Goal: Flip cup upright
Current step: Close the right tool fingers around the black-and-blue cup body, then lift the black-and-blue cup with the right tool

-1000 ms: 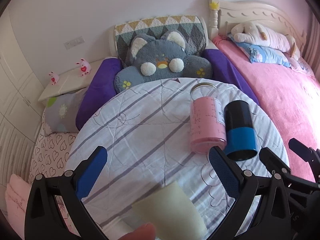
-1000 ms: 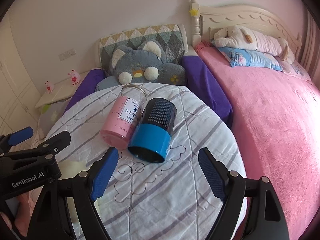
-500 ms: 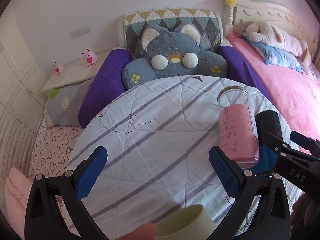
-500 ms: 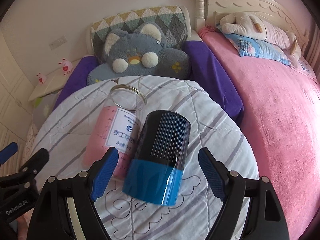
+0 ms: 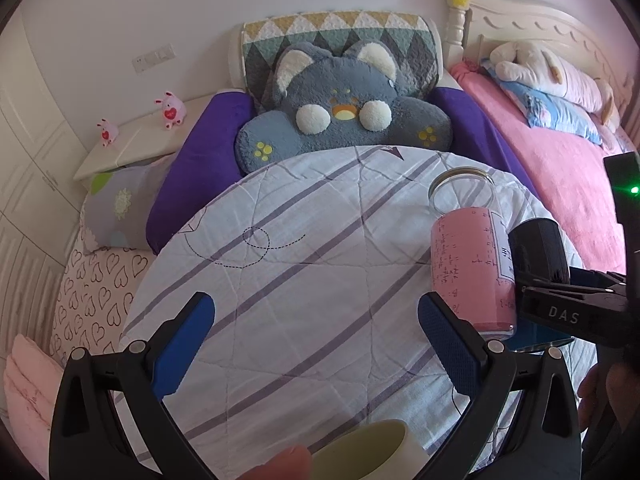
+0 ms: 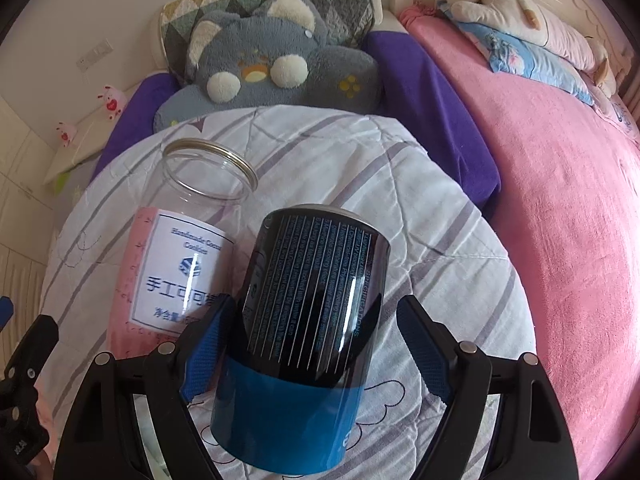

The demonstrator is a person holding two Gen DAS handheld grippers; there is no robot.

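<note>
Right gripper (image 6: 316, 344) is straddling the lying cup (image 6: 304, 320), jaws wide; left gripper (image 5: 316, 348) is hovering wide beside the jar (image 5: 468, 264) adjoining the cup.

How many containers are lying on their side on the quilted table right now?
2, side by side: the black-and-blue cup between the open right gripper fingers, and the pink-labelled clear jar on its left. The pale cup at the near edge is partly hidden.

— What am I looking at through the right wrist camera?

— I see the cup (image 6: 308, 320) lying on its side, glossy black with fine white print and a blue band at the end nearest the lens.

— And where does it lie?

— On the striped quilted cloth (image 6: 420, 216), touching the pink-labelled clear jar (image 6: 180, 268), also on its side.
</note>
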